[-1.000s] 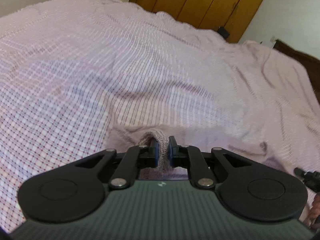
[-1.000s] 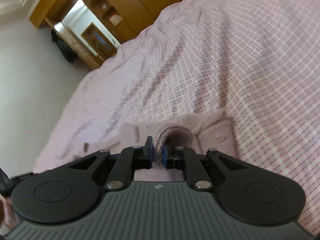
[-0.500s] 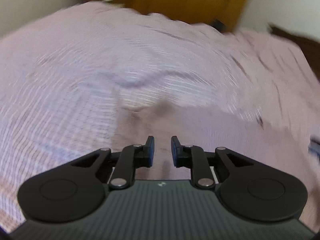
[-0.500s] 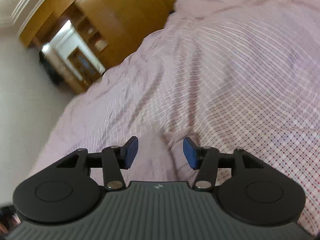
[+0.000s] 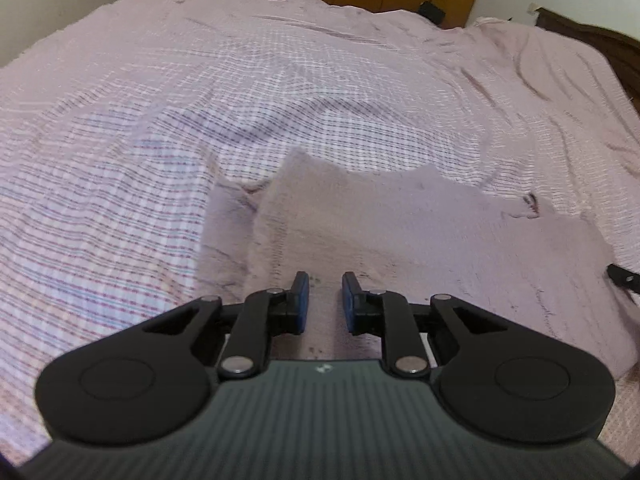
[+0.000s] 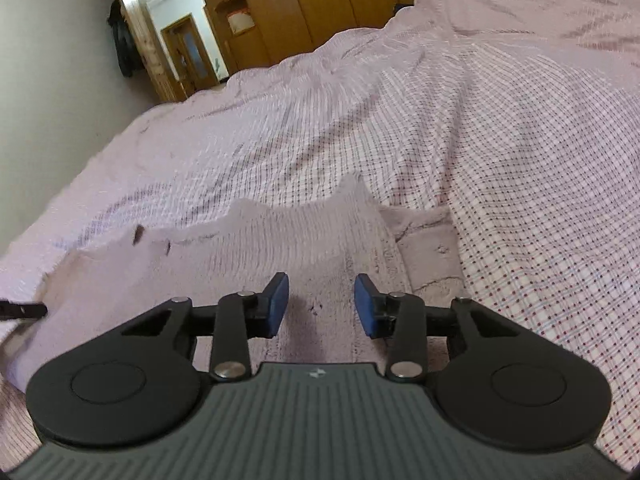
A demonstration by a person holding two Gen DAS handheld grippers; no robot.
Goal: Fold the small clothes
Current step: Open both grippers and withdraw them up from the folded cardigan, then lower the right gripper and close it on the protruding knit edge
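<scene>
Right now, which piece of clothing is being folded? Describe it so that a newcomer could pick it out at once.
A bed covered by a pink checked sheet fills both views. On it, just ahead of both grippers, lies a small mauve knit garment. Its plain, fuzzy surface without checks and its jagged far edge set it apart from the sheet.
</scene>
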